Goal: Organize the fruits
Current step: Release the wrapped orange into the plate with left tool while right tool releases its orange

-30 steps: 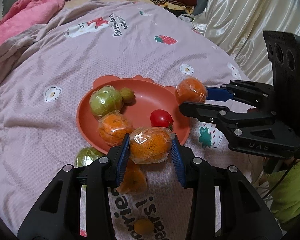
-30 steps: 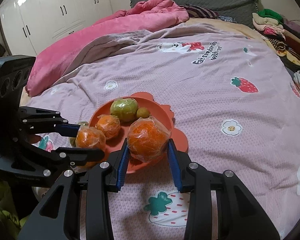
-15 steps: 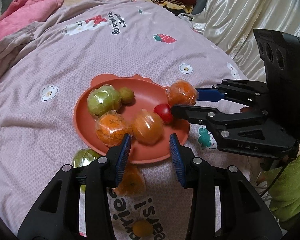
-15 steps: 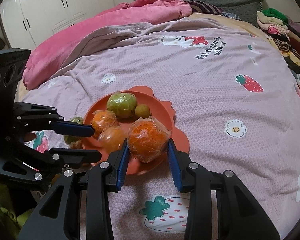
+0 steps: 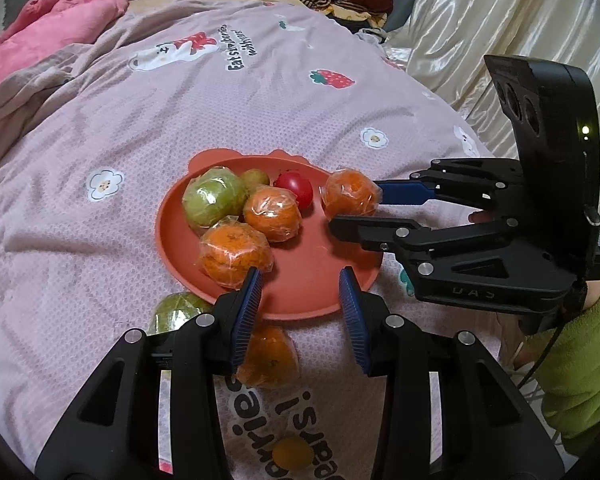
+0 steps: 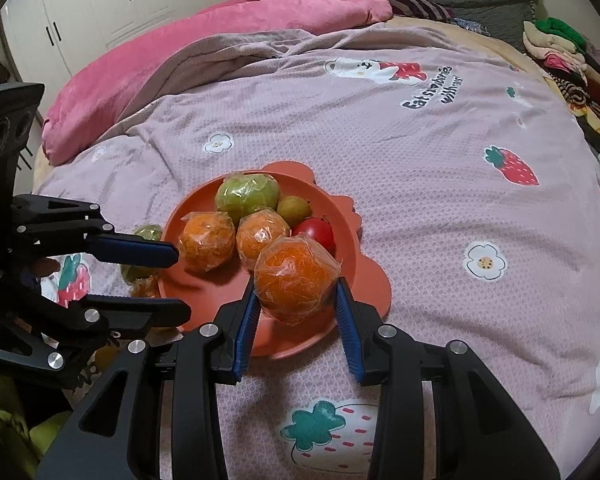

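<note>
Left wrist: left gripper [image 5: 300,284] released, nothing btw pads, over orange plate [image 5: 320,264] w/ wrapped oranges.
Right wrist: right gripper [image 6: 296,300] clenched on wrapped orange [image 6: 296,280], above plate's near rim [image 6: 284,352].

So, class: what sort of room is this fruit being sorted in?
Most likely a bedroom: the plate sits on a printed bedspread, with a pink quilt and white wardrobe doors behind.
</note>
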{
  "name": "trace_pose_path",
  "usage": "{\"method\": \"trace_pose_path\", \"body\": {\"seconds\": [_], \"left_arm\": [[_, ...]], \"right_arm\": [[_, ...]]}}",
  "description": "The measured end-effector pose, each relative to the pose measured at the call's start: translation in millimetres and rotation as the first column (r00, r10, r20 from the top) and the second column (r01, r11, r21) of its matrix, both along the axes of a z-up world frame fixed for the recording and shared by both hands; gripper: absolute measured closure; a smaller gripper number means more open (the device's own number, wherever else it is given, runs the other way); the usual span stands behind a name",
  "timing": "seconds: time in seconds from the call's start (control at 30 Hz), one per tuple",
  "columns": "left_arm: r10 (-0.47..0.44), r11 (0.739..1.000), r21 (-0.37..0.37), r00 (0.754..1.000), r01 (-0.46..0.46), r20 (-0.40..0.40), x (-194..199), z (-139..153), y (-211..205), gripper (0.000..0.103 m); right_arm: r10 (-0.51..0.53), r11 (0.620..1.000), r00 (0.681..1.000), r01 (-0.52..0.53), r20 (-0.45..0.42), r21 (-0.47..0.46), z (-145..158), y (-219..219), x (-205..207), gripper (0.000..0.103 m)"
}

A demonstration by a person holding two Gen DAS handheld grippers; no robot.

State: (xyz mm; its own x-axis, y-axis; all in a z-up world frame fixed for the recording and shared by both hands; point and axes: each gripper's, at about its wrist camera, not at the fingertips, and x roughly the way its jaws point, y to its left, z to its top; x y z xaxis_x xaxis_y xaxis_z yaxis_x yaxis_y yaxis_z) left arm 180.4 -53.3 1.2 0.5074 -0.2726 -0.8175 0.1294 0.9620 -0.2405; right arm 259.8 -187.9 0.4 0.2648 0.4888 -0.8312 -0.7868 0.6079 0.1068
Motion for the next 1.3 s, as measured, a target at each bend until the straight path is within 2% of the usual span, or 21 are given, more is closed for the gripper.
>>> {"method": "trace_pose_path", "body": {"seconds": [0.47, 0.53, 1.0, 1.1, 1.3], "left_arm": [[0.020, 1.000, -0.003, 1.000, -0.020, 0.003, -2, 1, 10, 0.071], [0.021, 1.000, -0.004, 1.000, -0.021, 0.002, -2, 2, 11, 0.071], [0.030, 1.000, -0.002, 1.000, -0.030, 0.007, -5, 6, 14, 0.069], [0.036, 0.999, 0.000, 0.999, -0.036, 0.011, -7, 8, 16, 0.063], [0.045, 0.999, 0.002, 0.999, -0.045, 0.019, -8, 12, 19, 0.061]], "right_arm": [[0.018, 0.999, 1.000, -0.018, -0.007, -0.038, -5, 9, 0, 0.066], [0.021, 0.999, 1.000, -0.021, -0.008, -0.038, -5, 10, -1, 0.062], [-0.001, 1.000, 1.000, 0.002, 0.022, -0.017, 7, -2, -7, 0.054], [-0.009, 1.000, 1.000, 0.010, 0.029, -0.011, 10, -6, -9, 0.049], [-0.016, 1.000, 0.999, 0.016, 0.039, -0.004, 14, -10, -14, 0.045]]}}
